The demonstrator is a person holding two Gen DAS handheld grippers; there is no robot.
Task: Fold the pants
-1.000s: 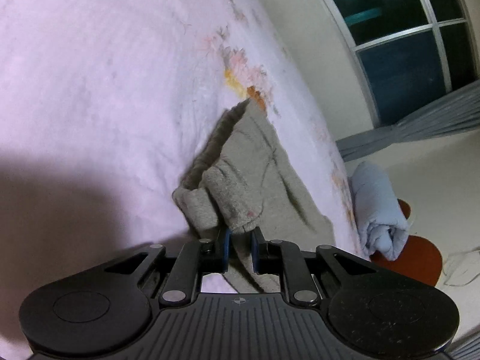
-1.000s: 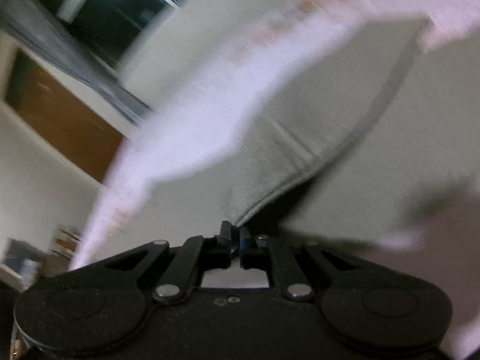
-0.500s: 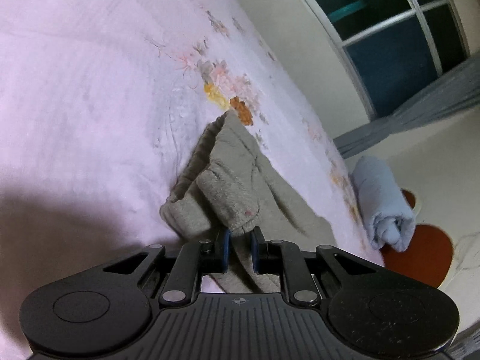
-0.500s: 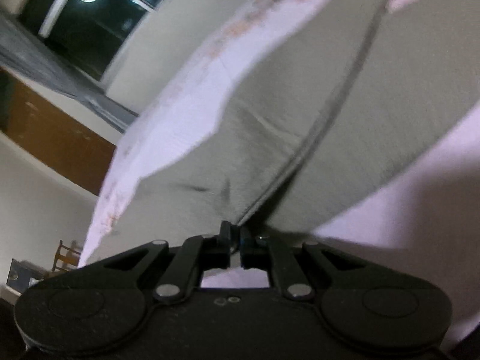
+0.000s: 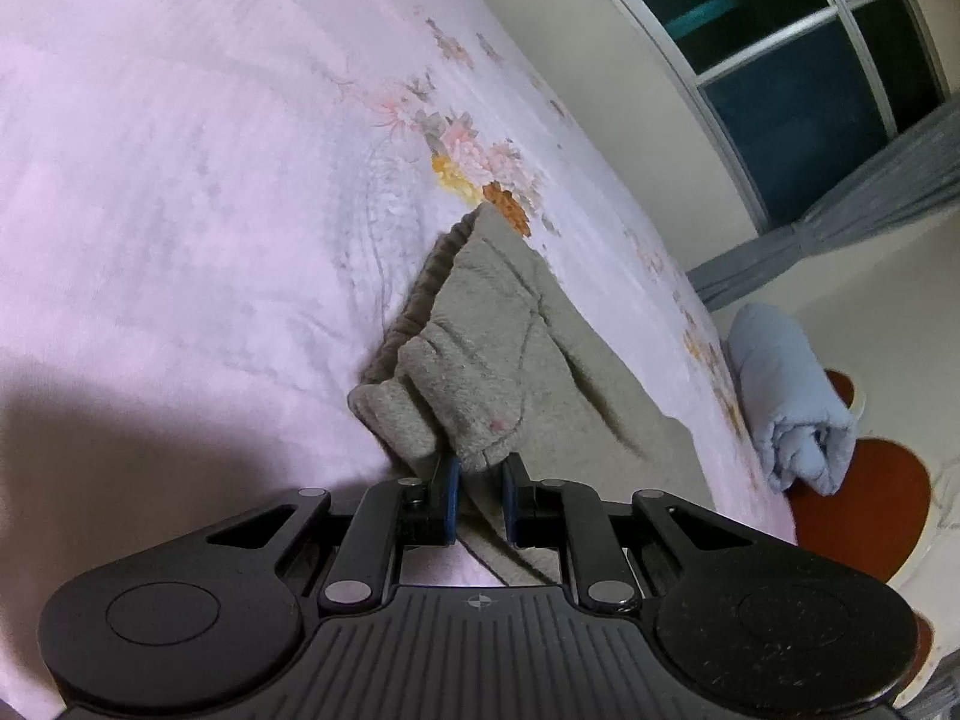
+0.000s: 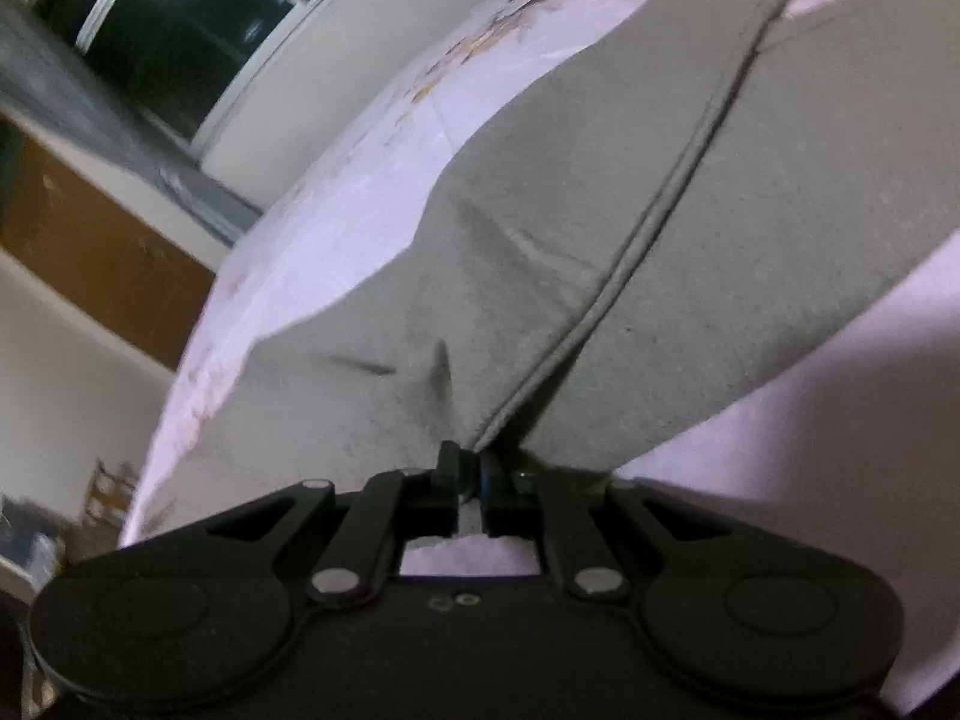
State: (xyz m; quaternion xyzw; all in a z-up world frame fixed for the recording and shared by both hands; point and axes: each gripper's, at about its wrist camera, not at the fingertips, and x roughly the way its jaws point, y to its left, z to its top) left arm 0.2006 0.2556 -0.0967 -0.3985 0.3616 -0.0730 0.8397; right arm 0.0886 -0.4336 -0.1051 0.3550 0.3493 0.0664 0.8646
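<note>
Left wrist: left gripper (image 5: 478, 495) clamps pants (image 5: 480, 354) waistband | right gripper (image 6: 471, 477) pinches hem, legs run toward bed (image 5: 180, 180) far edge

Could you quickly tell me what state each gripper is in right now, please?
Left gripper: shut on the bunched end of the grey pants.
Right gripper: shut on the pants' edge.

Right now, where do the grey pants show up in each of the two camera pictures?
Left wrist view: the pants sit at centre, bunched at the waistband, running down into the left gripper, shut on them.
Right wrist view: the pants fill the middle and upper right, their edge pinched in the right gripper.
Shared landmark: the pink bedspread under them.
</note>
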